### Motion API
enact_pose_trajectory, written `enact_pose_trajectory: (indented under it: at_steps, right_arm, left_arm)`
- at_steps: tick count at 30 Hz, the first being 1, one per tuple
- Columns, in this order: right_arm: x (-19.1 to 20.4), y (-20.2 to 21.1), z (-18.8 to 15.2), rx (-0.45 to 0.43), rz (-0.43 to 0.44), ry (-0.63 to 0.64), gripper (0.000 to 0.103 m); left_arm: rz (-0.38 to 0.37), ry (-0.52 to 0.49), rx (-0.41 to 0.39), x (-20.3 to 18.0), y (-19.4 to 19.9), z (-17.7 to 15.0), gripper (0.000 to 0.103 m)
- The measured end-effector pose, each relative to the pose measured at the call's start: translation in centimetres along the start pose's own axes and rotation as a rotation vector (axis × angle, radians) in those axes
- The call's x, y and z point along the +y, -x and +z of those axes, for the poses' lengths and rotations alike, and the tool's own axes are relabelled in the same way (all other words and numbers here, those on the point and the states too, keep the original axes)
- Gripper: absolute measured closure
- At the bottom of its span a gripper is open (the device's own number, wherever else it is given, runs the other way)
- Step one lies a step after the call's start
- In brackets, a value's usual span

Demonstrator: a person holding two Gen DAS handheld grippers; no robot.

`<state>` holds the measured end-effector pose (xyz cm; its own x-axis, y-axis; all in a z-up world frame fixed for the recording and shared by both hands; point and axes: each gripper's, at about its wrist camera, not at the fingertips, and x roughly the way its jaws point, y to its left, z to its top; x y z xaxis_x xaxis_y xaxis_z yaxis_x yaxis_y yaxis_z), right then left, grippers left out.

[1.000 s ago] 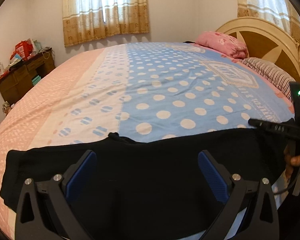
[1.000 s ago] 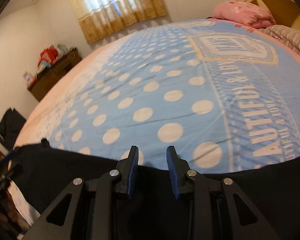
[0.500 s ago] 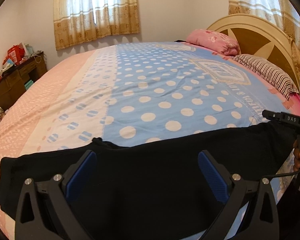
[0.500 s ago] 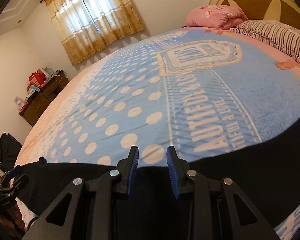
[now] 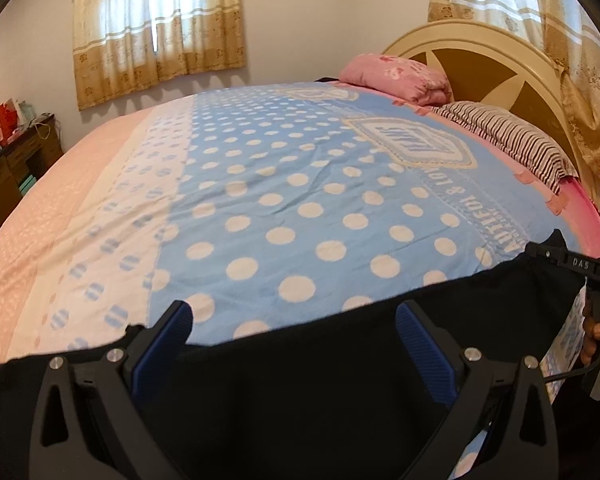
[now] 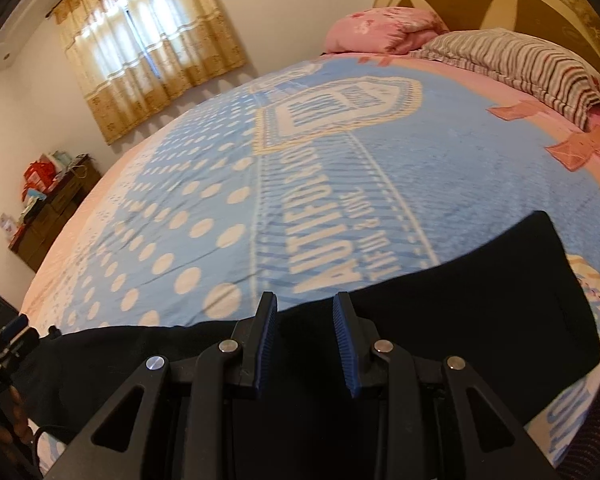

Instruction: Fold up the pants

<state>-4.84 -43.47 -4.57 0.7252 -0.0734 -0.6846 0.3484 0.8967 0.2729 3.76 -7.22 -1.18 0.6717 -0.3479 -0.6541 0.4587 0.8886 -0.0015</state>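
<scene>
The left gripper (image 5: 292, 312) has its fingers (image 5: 168, 340) spread wide. They hover over the black pants (image 5: 300, 400) with nothing between the pads. The right gripper (image 6: 306, 300) has its fingers (image 6: 266, 340) drawn narrow, with a slim gap left between the pads. Dark cloth shows in that gap, but I cannot tell whether the pads pinch it or only hang over it.

The pants lie stretched in a long band along the side edge of the bed (image 5: 300, 208), running lengthwise towards the headboard (image 5: 480, 60). One end reaches towards the headboard and the other runs away from it. The right gripper is over the stretch nearer the headboard, short of that end. The left gripper is over the stretch farther from the headboard. A hand (image 5: 598, 332) shows under the right tool. The pillows (image 5: 512, 140) lie against the headboard, well apart from the pants.

I judge that the pants are laid out long and narrow, and that the hands are being placed for the next fold. That fold would likely bring one end over the other along the line to the headboard.

The next move calls for both grippers to take a firm hold on the same end or edge of the band. The left fingers must come down and close on cloth, taking all layers at once. The lift should be level so the band does not twist, and the carried end should land square on the other.
</scene>
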Motion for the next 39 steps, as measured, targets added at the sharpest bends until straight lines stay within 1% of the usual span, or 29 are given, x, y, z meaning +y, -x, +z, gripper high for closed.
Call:
enact_pose_trajectory:
  at_steps: [6,11,14,17,19,21,23,26,33,39]
  right_arm:
    - [-1.5,0.2,-0.2,-0.003,-0.056,-0.025,0.072]
    - [-1.9,0.1,-0.5,0.013,-0.07,-0.033,0.072]
    - [-2.1,0.7,-0.6,-0.002,-0.065,-0.036,0.072]
    - [-2.9,1.6,-0.6,-0.021,-0.093,-0.03,0.072]
    - [-3.9,1.5,-0.6,-0.015,-0.117,-0.057,0.072]
    - [-4.9,1.2,-0.4,-0.005,-0.123,-0.104,0.072]
    - [-5.4,0.8,-0.3,-0.004,-0.131,-0.136,0.072]
    - [-5.1,0.5,-0.3,-0.011,-0.152,-0.118,0.072]
    - [-5.0,0.6,-0.2,-0.001,-0.161,-0.108,0.072]
    - [-5.5,0.8,-0.2,-0.001,-0.167,-0.114,0.072]
  left_arm:
    - [-0.019,-0.03,-0.012,-0.4,-0.7,0.9,0.0]
    - [-0.067,-0.032,0.009,-1.2,-1.9,1.0,0.0]
    - [-0.088,-0.042,0.022,-1.7,-2.5,1.0,0.0]
    - [-0.101,-0.065,0.033,-2.4,-3.3,1.2,0.0]
    - [-0.11,-0.075,0.033,-2.8,-3.4,1.4,0.0]
    - [-0.122,-0.08,0.029,-3.0,-3.4,1.5,0.0]
    - [-0.127,-0.076,0.027,-2.8,-3.4,1.6,0.0]
    - [-0.127,-0.056,0.031,-2.1,-3.6,1.8,0.0]
    - [-0.122,-0.024,0.021,-1.1,-3.7,2.1,0.0]
    - [-0.124,-0.04,0.024,-1.5,-3.8,2.1,0.0]
